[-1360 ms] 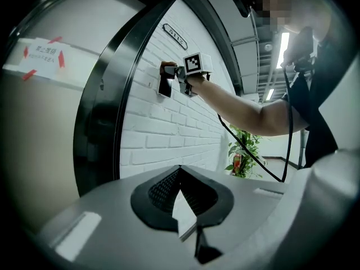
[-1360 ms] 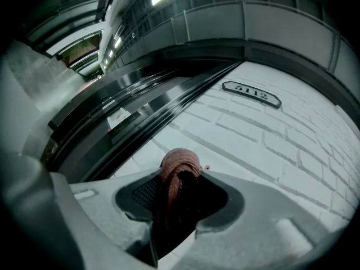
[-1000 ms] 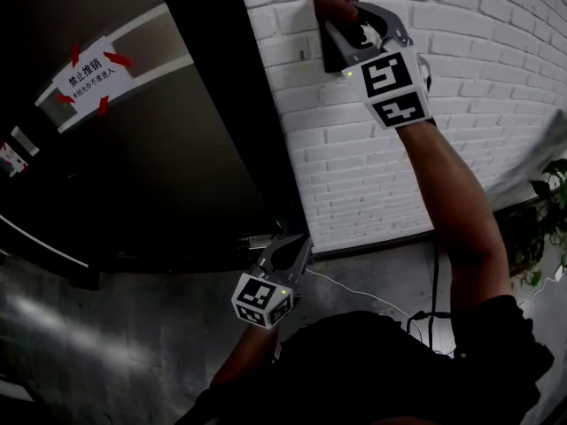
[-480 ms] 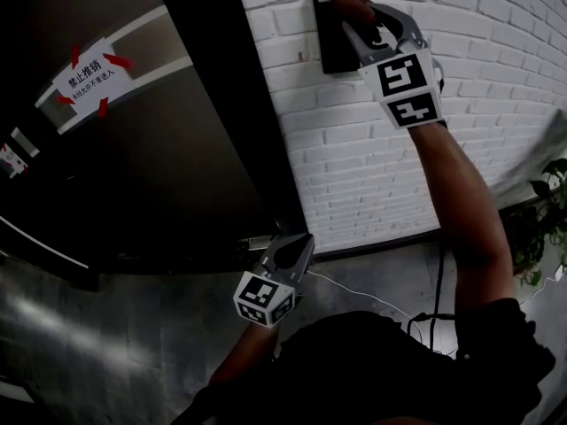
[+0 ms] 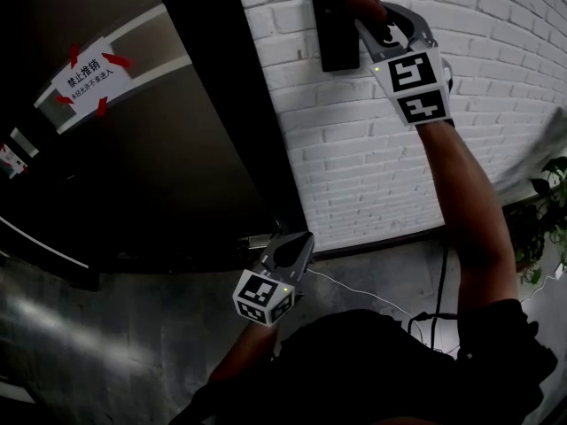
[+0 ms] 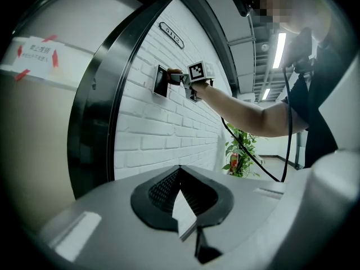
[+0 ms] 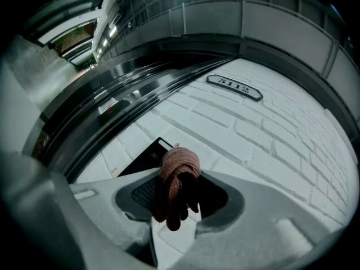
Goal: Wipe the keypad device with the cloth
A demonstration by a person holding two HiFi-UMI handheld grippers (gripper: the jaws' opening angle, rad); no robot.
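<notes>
The black keypad device (image 5: 333, 34) is mounted on a white brick wall, near the top of the head view. My right gripper (image 5: 370, 18) is shut on a reddish-brown cloth (image 5: 363, 5), which is pressed against the device's upper right edge. In the right gripper view the bunched cloth (image 7: 179, 176) sits between the jaws, with the keypad device (image 7: 142, 159) just behind it on the left. My left gripper (image 5: 289, 251) hangs low by the floor, far from the device, shut and holding nothing. The left gripper view shows the keypad device (image 6: 160, 82) and the cloth (image 6: 174, 72) at a distance.
A dark door and frame (image 5: 177, 149) with a taped paper label (image 5: 89, 71) stand left of the wall. A number plate (image 7: 233, 87) hangs above the device. A potted plant (image 5: 549, 211) stands at right, and a thin cable (image 5: 354, 288) lies along the wall's base.
My right gripper has slid the cloth to the right and slightly up across the keypad device, uncovering more of its face. The left gripper has stayed where it was.
</notes>
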